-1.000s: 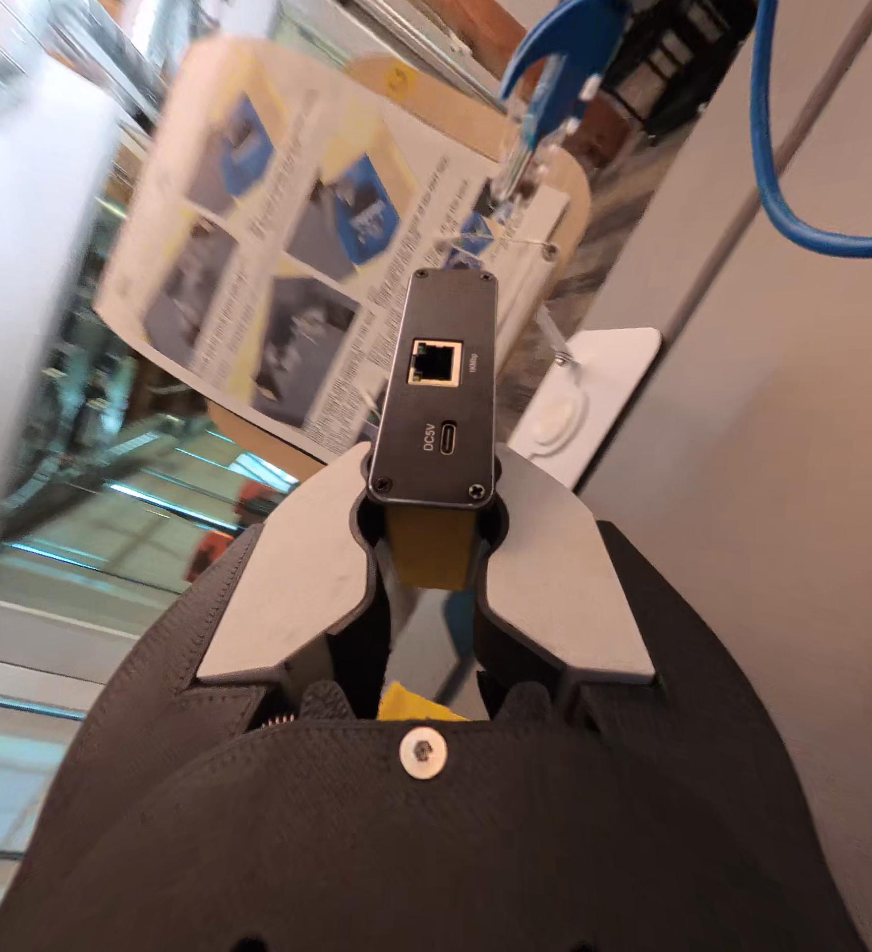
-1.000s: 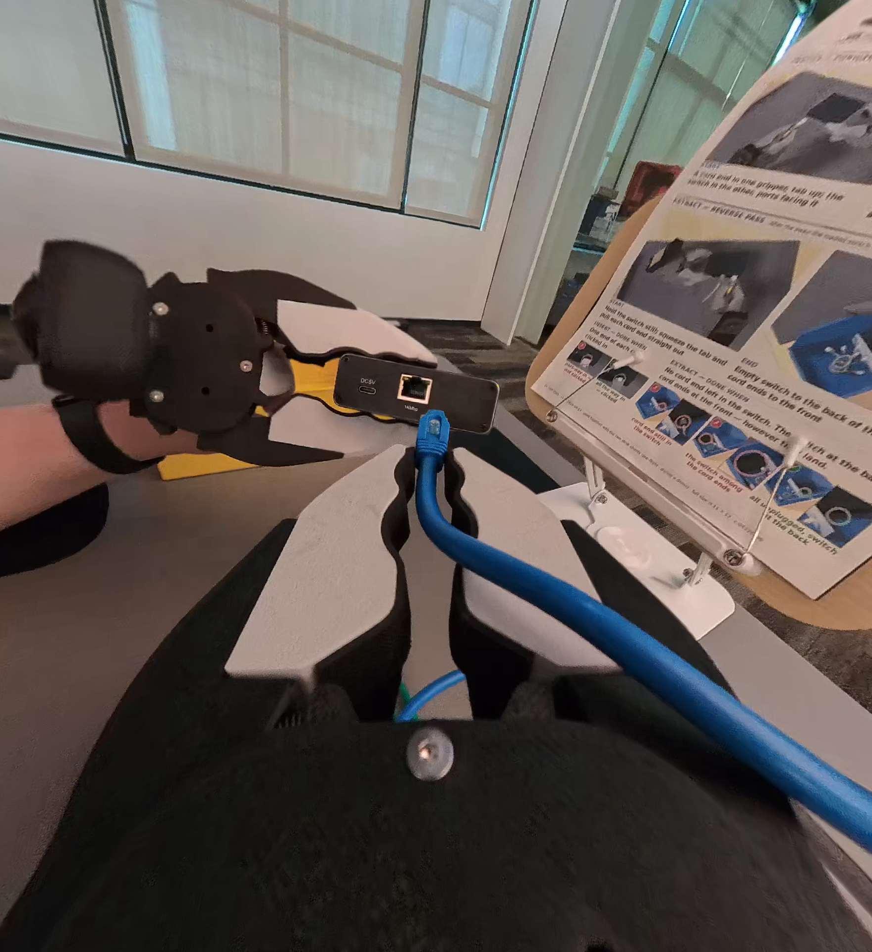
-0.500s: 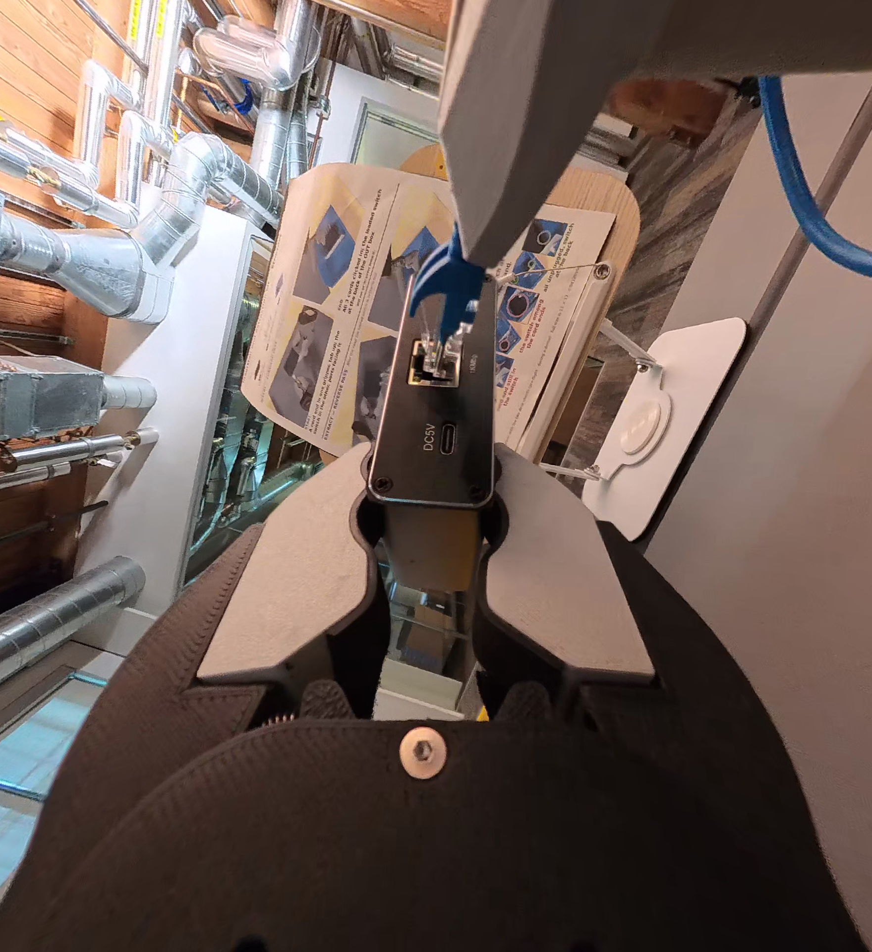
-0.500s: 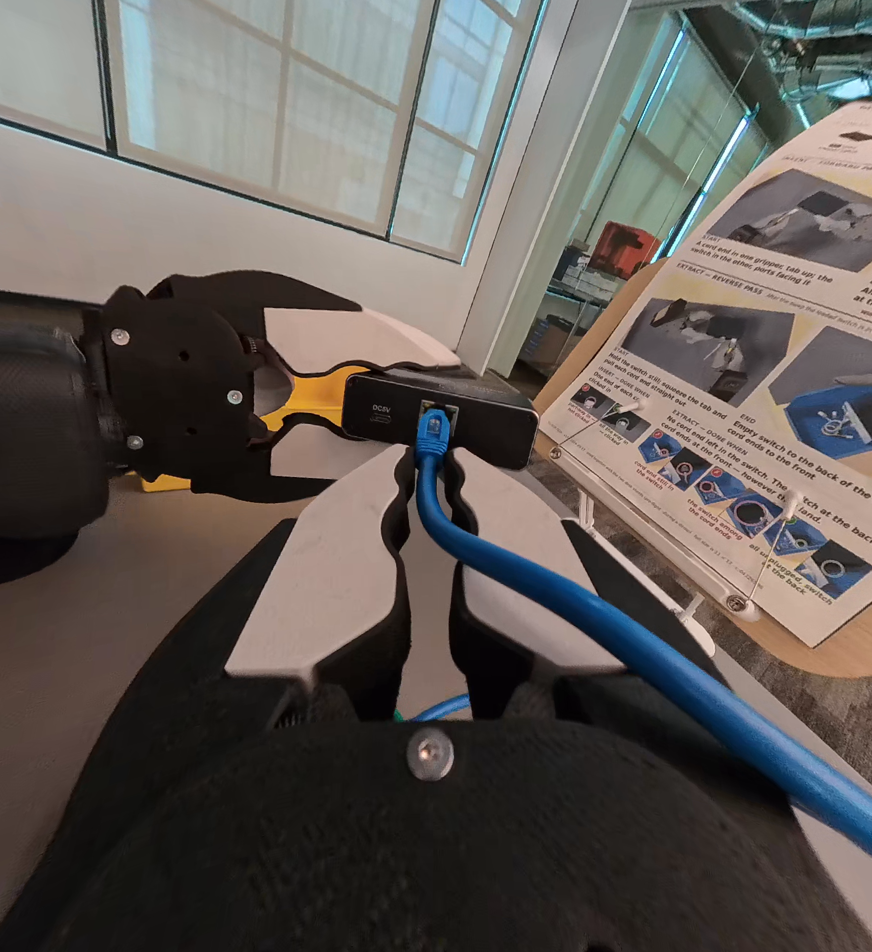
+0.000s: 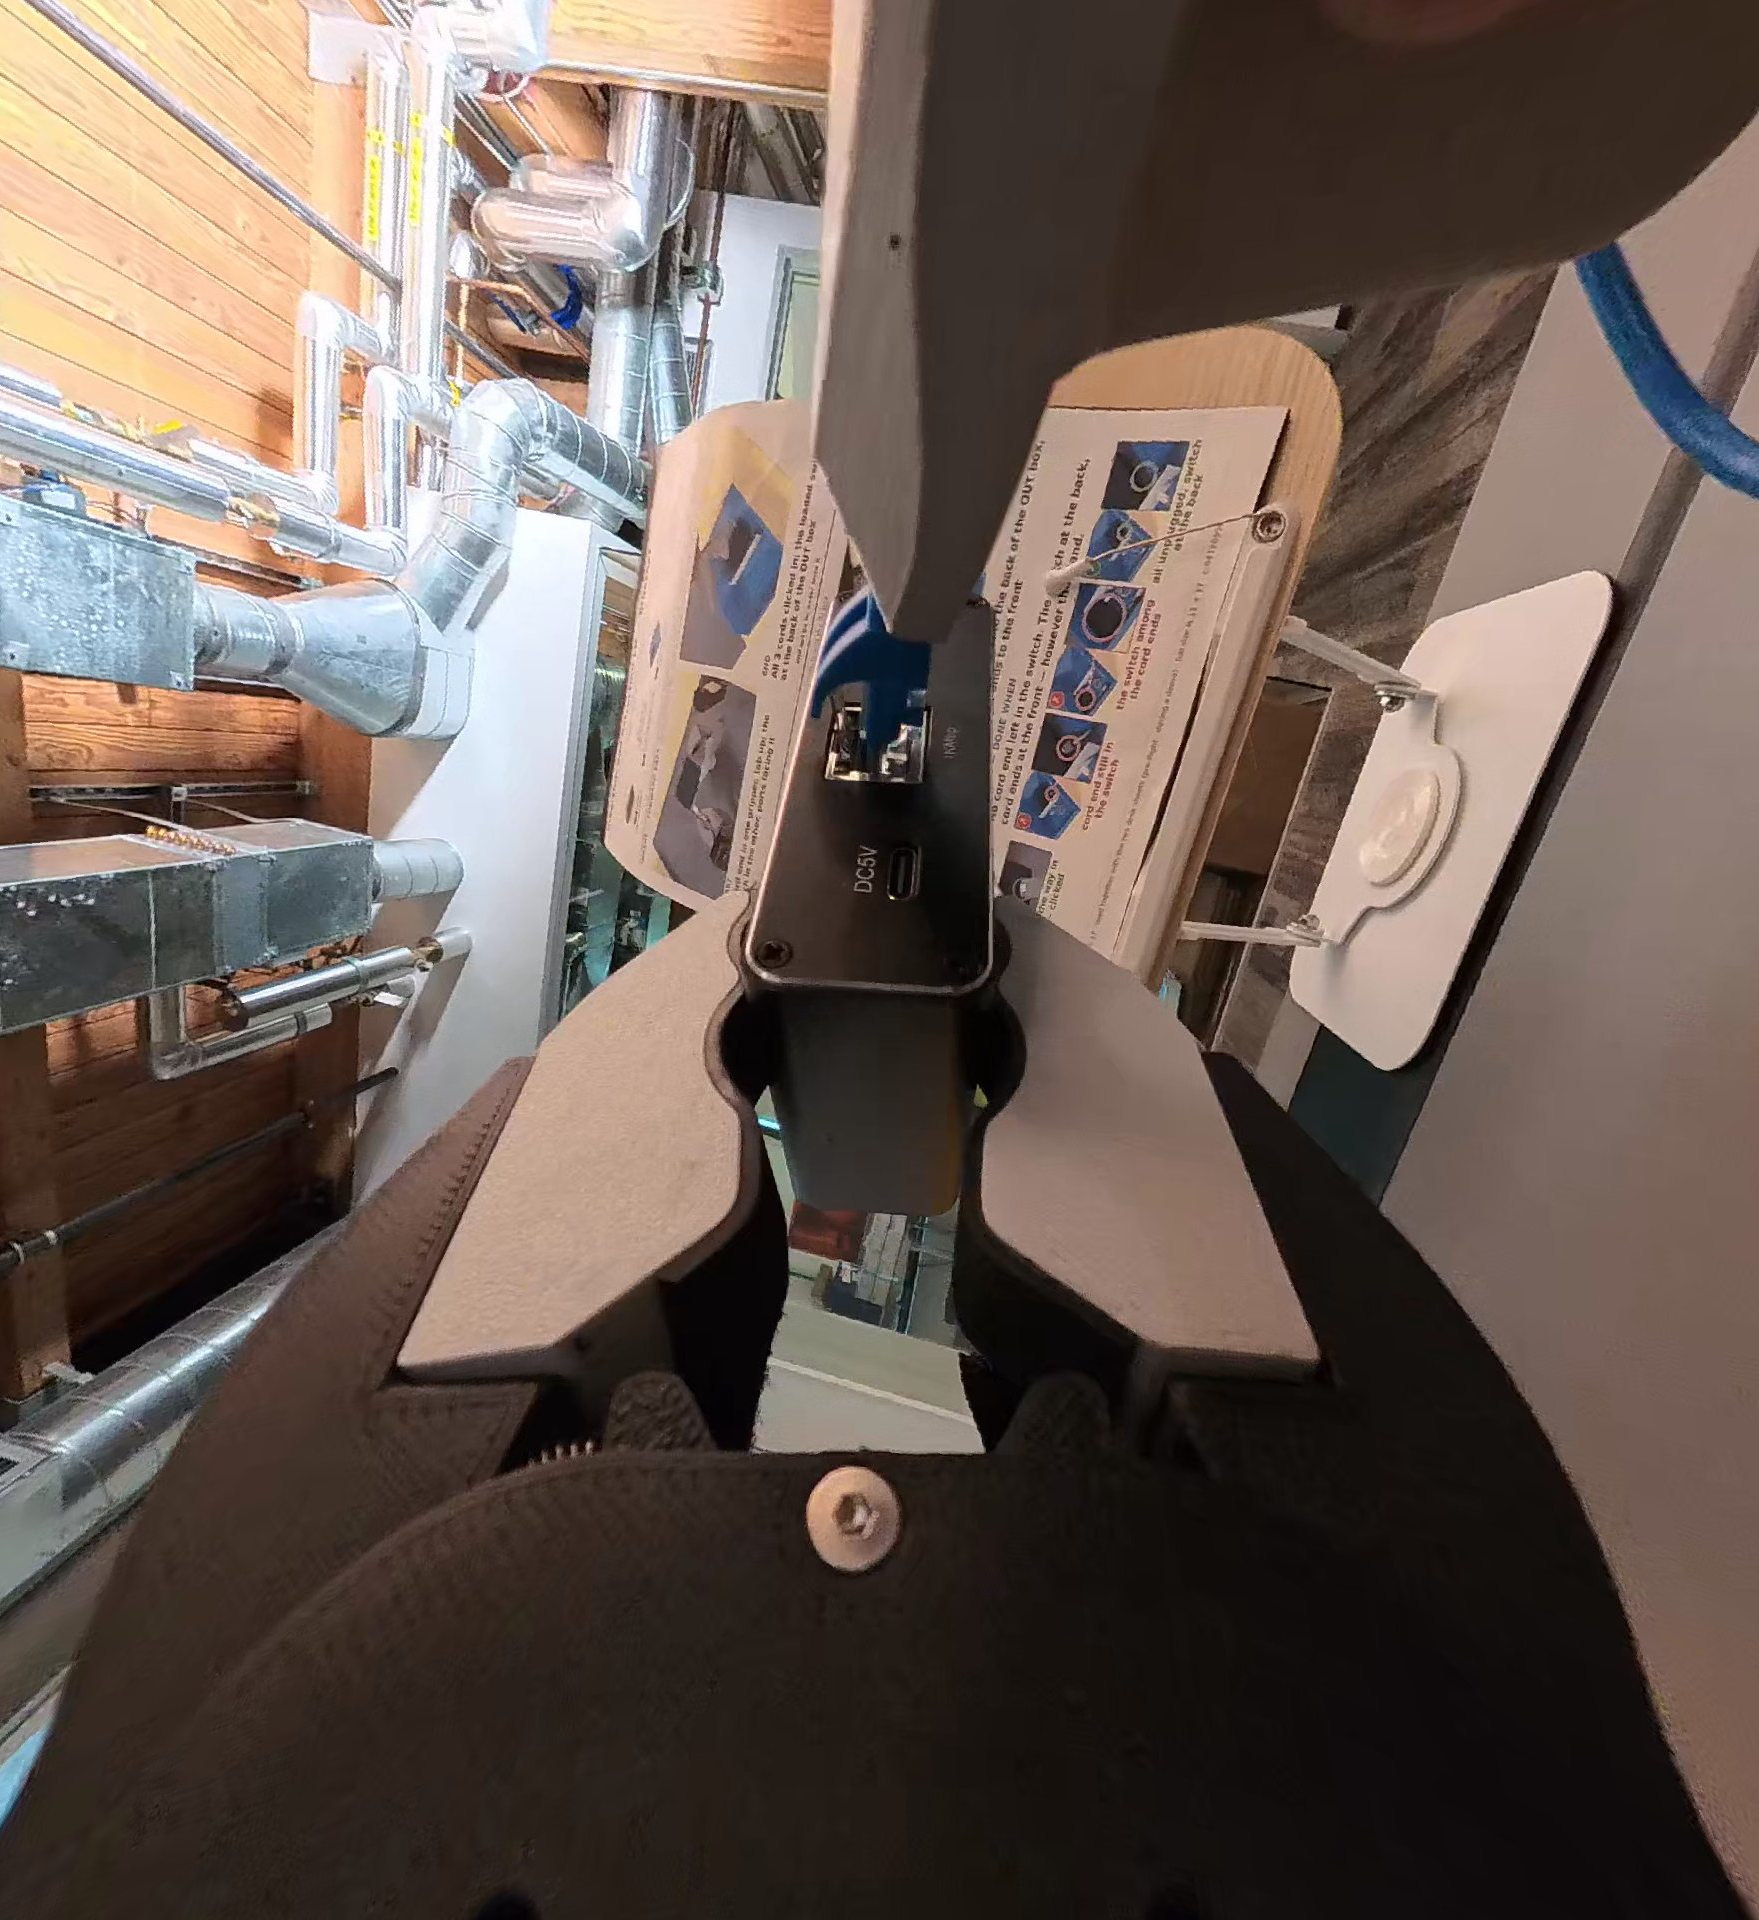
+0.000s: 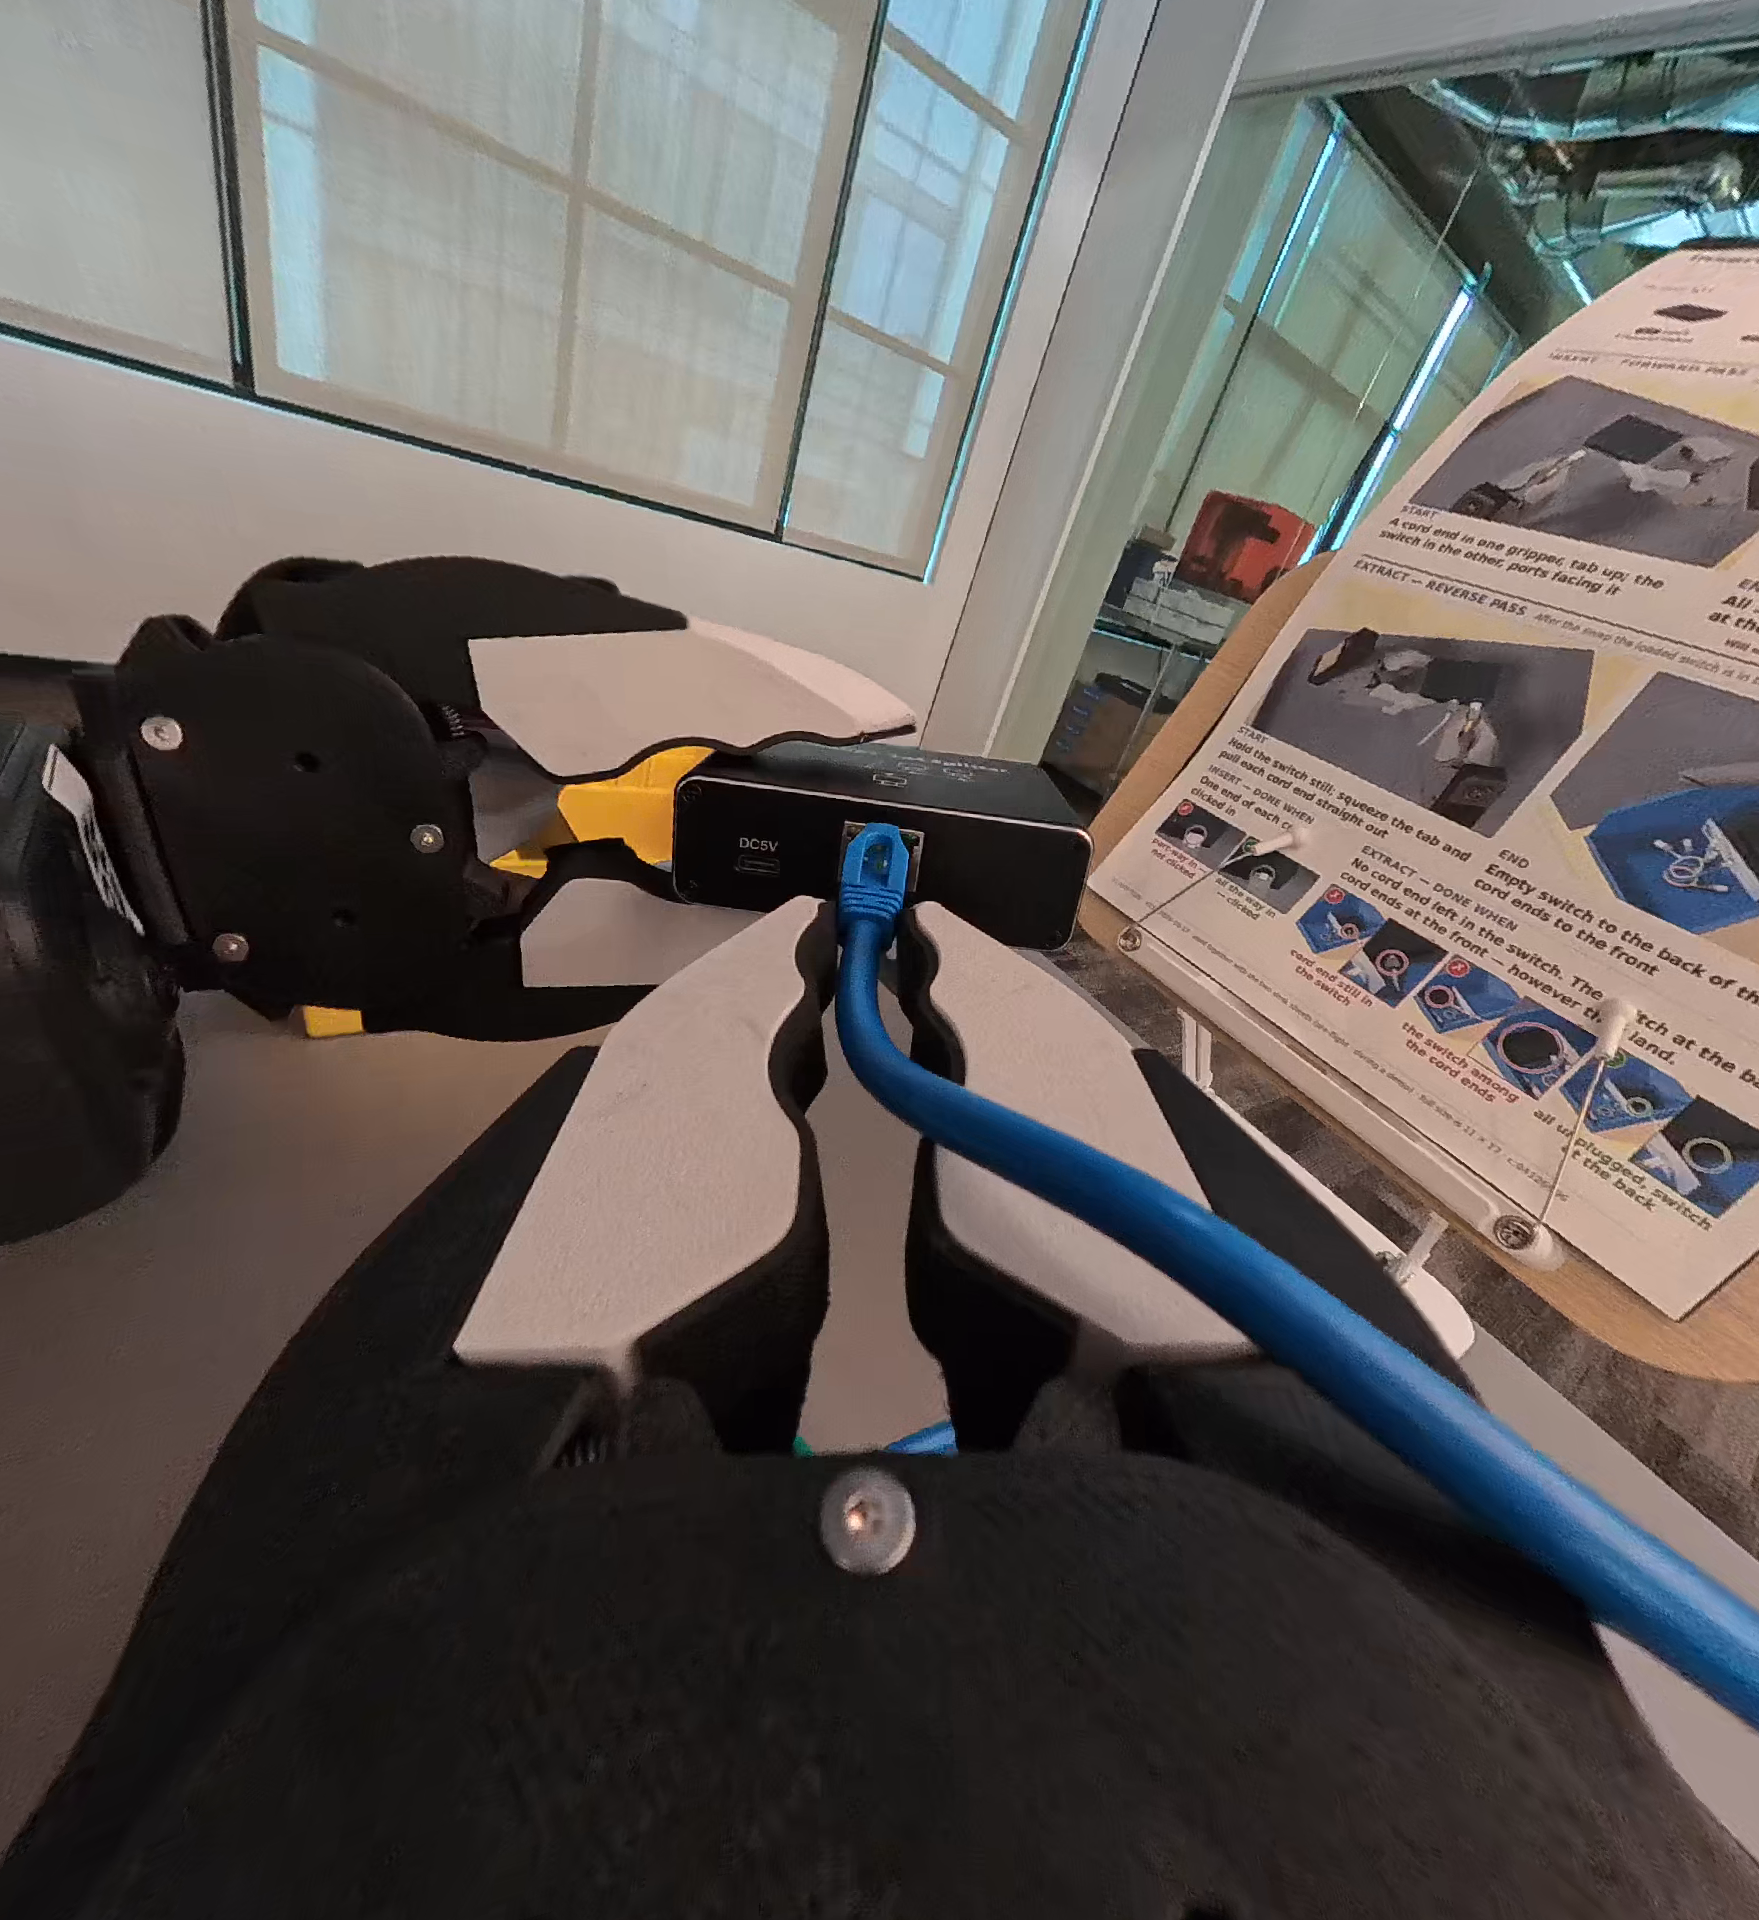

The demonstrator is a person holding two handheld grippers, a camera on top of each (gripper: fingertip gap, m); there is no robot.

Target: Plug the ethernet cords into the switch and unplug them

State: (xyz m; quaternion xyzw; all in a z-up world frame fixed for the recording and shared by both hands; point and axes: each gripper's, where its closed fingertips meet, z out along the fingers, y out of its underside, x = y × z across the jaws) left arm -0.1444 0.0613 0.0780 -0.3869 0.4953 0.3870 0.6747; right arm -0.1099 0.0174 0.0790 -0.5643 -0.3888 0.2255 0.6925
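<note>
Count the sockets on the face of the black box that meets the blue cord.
2: the network socket, where the blue cord's plug sits, and a small oval power socket beside it. Other faces are hidden.

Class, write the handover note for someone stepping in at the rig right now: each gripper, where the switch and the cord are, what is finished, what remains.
Left gripper: shut on the black switch, held clear of the grey table, port face towards the other gripper.
Right gripper: shut on the blue ethernet cord just behind its plug.
Done: the plug sits in the switch's port; whether it has clicked home cannot be told.
Left: confirm the seat, release the cord, plug any other cords, then unplug them. The instruction sheet stands on a stand to the right.
</note>
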